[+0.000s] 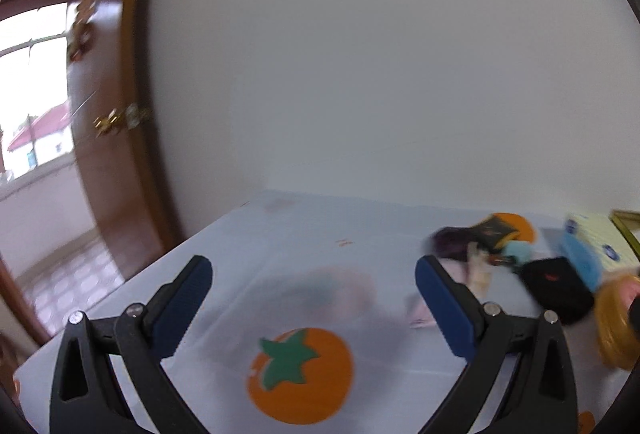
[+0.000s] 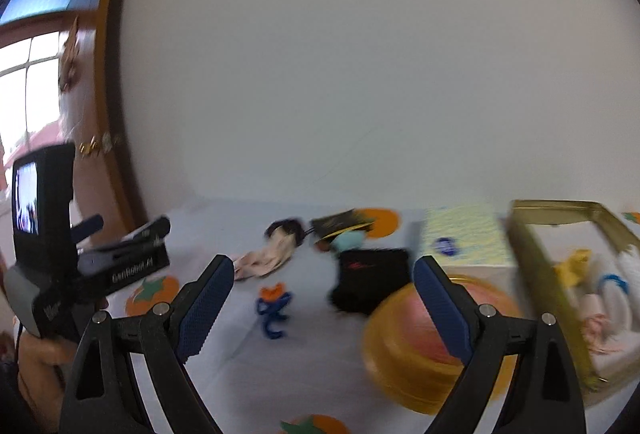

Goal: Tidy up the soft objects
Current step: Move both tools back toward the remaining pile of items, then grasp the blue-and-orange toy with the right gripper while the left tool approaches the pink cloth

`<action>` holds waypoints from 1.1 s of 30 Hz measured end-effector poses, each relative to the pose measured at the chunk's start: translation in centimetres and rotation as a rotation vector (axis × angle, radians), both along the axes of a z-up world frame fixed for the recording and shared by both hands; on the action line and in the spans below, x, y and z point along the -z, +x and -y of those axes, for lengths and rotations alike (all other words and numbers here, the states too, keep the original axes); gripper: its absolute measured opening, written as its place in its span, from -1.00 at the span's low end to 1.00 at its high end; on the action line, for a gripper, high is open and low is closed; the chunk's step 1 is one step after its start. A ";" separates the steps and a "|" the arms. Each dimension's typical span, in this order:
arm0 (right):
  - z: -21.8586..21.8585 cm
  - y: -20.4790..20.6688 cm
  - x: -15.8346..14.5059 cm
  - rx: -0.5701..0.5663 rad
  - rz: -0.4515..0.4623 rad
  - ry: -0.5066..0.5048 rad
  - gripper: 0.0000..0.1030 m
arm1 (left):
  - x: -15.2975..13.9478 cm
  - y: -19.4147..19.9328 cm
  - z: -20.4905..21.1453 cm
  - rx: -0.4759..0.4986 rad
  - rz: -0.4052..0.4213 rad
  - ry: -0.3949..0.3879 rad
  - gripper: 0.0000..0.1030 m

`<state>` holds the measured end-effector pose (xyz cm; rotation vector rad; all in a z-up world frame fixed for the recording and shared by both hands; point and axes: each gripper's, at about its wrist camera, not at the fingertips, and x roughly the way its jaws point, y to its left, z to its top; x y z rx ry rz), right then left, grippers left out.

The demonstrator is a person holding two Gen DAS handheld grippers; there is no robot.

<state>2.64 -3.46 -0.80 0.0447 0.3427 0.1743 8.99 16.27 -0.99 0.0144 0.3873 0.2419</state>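
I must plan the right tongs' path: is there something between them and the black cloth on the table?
Partly. The round gold tin sits just below the open right tongs, in front and to the right of the black cloth. From the left, nothing visible blocks.

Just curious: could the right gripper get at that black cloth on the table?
Probably yes. The right gripper is open and empty, and the black cloth lies ahead between its fingers with nothing on top; the gold tin sits close beside.

At the left of my frame I see a wooden door; the white wall fills the upper half.
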 end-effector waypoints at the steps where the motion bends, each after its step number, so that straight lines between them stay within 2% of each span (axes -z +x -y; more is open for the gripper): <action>1: -0.5 0.7 0.2 -0.022 -0.024 -0.003 0.81 | 0.1 0.2 -0.5 -0.022 -0.009 -0.010 0.99; 3: -2.1 3.0 0.8 -0.060 -0.115 -0.030 0.79 | 0.3 0.5 -1.4 -0.057 -0.021 -0.019 0.99; 4: -2.8 3.9 1.2 -0.079 -0.158 -0.042 0.64 | 0.4 0.7 -1.7 -0.079 -0.030 -0.021 0.99; 5: -3.4 4.8 1.6 -0.102 -0.203 -0.052 0.40 | 0.5 0.7 -2.0 -0.090 -0.035 -0.021 0.99; 7: -4.7 6.5 2.7 -0.138 -0.296 -0.081 0.24 | 0.7 1.0 -2.2 -0.106 -0.052 -0.018 0.99; 12: -6.8 8.7 4.5 -0.138 -0.411 -0.160 0.22 | 0.8 1.1 -1.9 -0.104 -0.057 0.013 0.99; 13: -7.1 9.3 5.1 -0.129 -0.442 -0.179 0.15 | 0.8 1.0 -1.7 -0.101 -0.056 0.022 0.99; 14: -7.2 10.0 5.7 -0.130 -0.472 -0.187 -0.18 | 0.7 1.0 -1.6 -0.096 -0.055 0.027 0.99; 15: -7.2 10.4 6.1 -0.137 -0.494 -0.180 -0.25 | 0.8 1.0 -1.5 -0.089 -0.056 0.032 0.99; 16: -6.9 10.4 6.0 -0.138 -0.488 -0.167 -0.38 | 0.7 1.0 -1.5 -0.084 -0.057 0.034 0.99; 17: -6.7 10.4 6.1 -0.147 -0.492 -0.155 -0.59 | 0.7 1.0 -1.4 -0.079 -0.058 0.035 0.99; 19: -6.6 10.3 6.1 -0.166 -0.493 -0.139 -0.76 | 0.6 1.0 -1.4 -0.072 -0.058 0.036 0.99; 20: -6.5 10.2 6.0 -0.182 -0.488 -0.129 -0.76 | 0.5 0.9 -1.4 -0.065 -0.056 0.033 0.99; 22: -6.2 9.2 5.2 -0.204 -0.422 -0.100 -0.76 | 0.4 0.8 -1.4 -0.039 -0.054 0.016 0.99; 27: -4.6 4.9 3.0 -0.243 -0.195 -0.031 -0.76 | 0.2 0.4 -0.7 0.080 -0.040 -0.037 0.99; 33: -2.4 1.6 1.9 -0.199 -0.068 -0.039 -0.76 | 0.2 -0.1 2.4 0.200 -0.033 0.050 0.99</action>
